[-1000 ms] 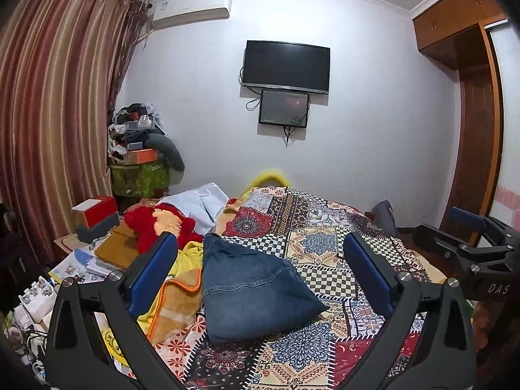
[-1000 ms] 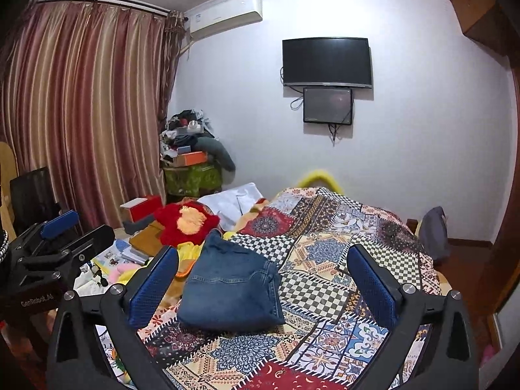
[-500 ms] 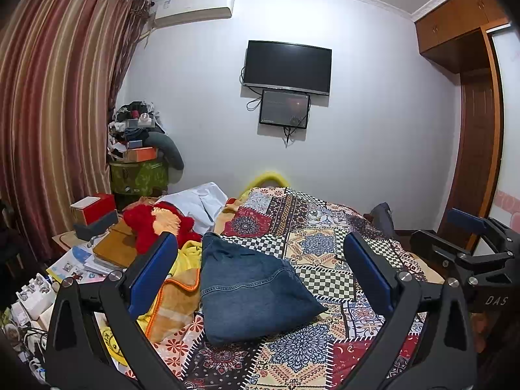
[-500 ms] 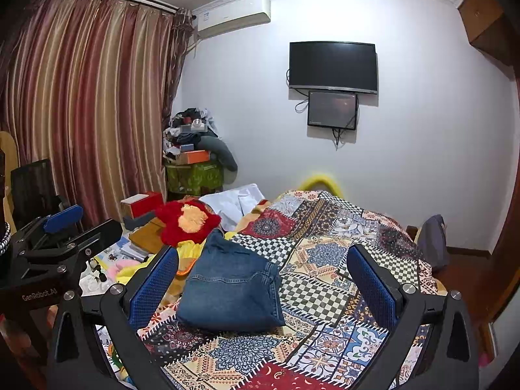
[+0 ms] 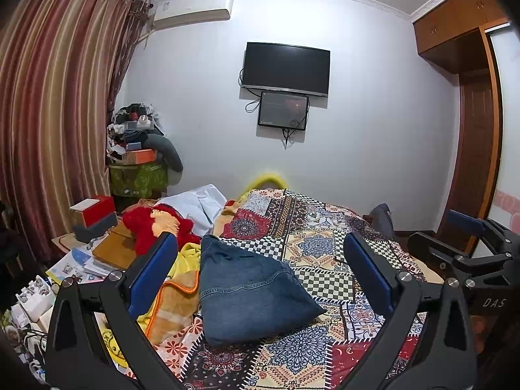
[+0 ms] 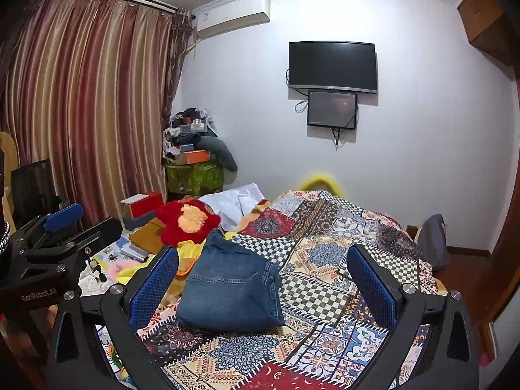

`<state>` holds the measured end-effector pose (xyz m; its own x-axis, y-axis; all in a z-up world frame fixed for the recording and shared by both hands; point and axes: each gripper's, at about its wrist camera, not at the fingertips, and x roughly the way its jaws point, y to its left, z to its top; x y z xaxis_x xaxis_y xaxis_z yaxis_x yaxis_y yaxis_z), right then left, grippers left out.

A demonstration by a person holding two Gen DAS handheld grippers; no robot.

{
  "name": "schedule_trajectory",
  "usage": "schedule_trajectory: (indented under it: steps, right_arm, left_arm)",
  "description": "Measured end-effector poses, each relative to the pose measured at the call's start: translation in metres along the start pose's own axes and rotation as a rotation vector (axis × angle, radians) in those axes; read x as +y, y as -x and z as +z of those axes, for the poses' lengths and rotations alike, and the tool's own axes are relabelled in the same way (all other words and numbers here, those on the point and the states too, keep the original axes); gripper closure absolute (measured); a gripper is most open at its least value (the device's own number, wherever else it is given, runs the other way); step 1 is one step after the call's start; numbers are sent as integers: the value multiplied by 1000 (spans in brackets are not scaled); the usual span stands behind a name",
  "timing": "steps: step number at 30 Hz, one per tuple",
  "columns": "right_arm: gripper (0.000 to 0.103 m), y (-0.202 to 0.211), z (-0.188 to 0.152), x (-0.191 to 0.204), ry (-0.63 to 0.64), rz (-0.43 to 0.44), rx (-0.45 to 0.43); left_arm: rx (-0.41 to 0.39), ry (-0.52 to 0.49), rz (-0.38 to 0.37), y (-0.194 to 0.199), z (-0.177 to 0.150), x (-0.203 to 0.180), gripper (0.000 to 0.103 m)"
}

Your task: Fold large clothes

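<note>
The bed takes up most of the room here, covered in a loud patchwork bedspread with checkerboard squares and medallion prints. Off to the left there's a striped red and tan curtain, and on the white back wall a dark TV with a smaller screen hung right under it, plus an air conditioner up near the ceiling. Sitting on the bedspread, toward its left side, is the folded pair of blue jeans, a thick denim bundle that lies on its own with nothing gripping it. Just to its left there's a yellow and orange blanket, and behind that a red plush toy and some white cloth. A cluttered side table with books, a red box and papers sits further left. Now the claws: the left gripper is spread wide, blue pads far apart, holding nothing and touching nothing, raised above the near end of the bed with the jeans framed between the fingers. The right gripper is the same deal, fully released, its blue pads well apart and empty, off the fabric. Each one shows at the edge of the other's view, side by side.
</note>
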<state>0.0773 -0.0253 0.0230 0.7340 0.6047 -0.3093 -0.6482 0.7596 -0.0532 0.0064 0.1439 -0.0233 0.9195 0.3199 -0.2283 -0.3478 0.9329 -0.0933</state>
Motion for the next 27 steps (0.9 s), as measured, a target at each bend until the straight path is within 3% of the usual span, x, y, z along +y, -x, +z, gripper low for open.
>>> schedule_trajectory:
  steps: [27]
  right_arm:
    - [0,0,4,-6,-49,1,1]
  left_arm:
    - [4,-23,-22,-2,2,-3,0]
